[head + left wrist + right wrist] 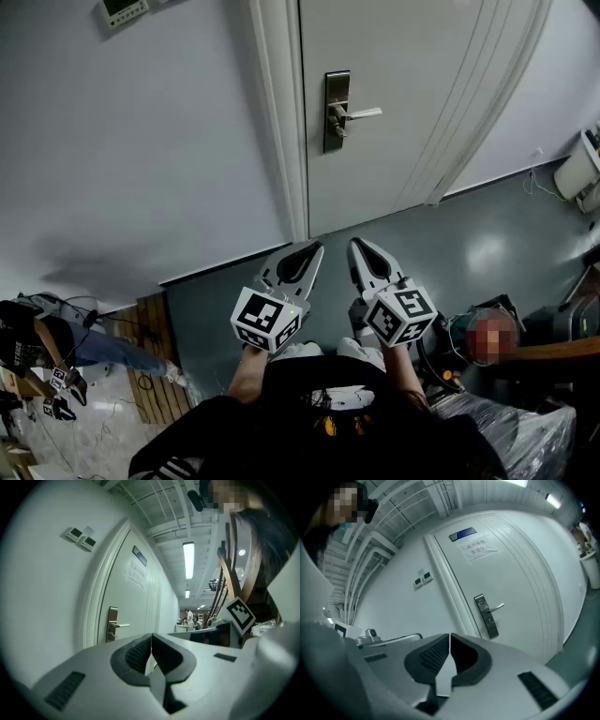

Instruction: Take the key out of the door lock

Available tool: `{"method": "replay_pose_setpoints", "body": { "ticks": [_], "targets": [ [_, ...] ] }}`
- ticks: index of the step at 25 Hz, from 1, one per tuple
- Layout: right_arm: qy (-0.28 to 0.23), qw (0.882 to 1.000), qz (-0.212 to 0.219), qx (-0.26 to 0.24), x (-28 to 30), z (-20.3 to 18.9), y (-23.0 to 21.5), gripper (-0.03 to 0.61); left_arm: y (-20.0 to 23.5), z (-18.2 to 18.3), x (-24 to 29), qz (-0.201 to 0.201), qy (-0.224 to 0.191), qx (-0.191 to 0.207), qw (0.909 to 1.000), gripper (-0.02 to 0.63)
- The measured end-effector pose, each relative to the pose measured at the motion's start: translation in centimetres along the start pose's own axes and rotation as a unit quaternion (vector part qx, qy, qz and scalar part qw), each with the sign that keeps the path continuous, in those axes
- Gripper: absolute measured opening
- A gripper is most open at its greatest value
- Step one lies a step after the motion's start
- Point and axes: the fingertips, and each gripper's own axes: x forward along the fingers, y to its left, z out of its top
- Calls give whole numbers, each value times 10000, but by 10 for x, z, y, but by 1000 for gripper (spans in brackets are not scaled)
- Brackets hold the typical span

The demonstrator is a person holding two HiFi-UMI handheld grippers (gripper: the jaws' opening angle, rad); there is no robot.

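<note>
A steel lock plate [337, 111] with a lever handle [362, 113] sits on the closed white door [412, 84], far ahead of both grippers. A small key [335, 131] sticks out under the lever; it is tiny in every view. My left gripper [298, 258] and right gripper [367, 255] are held side by side low in front of the body, pointing at the door, both shut and empty. In the left gripper view the lock plate [112, 624] lies left of the shut jaws. In the right gripper view the lock plate [487, 616] lies up and to the right.
The door frame [281, 122] and a plain wall with control panels [122, 9] stand left of the door. A wooden pallet [155, 366], cables and a seated person [37, 342] are at lower left. Equipment and a white bin [577, 169] crowd the right side.
</note>
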Motion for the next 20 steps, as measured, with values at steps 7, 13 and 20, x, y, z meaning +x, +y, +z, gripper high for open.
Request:
{"method": "replay_pose_setpoints", "body": {
  "ticks": [7,13,20],
  "targets": [
    [-214,9997,35,132,4,-2,6,12,3,-4,-5,-91,46,22,9999,9],
    [-185,9996,12,199,5,-9,6,12,6,-10,-6,-148,113,-19,9998,9],
    [-184,9995,45,244,14,-6,-8,14,11,-15,9,-169,169,-53,9997,9]
  ]
}}
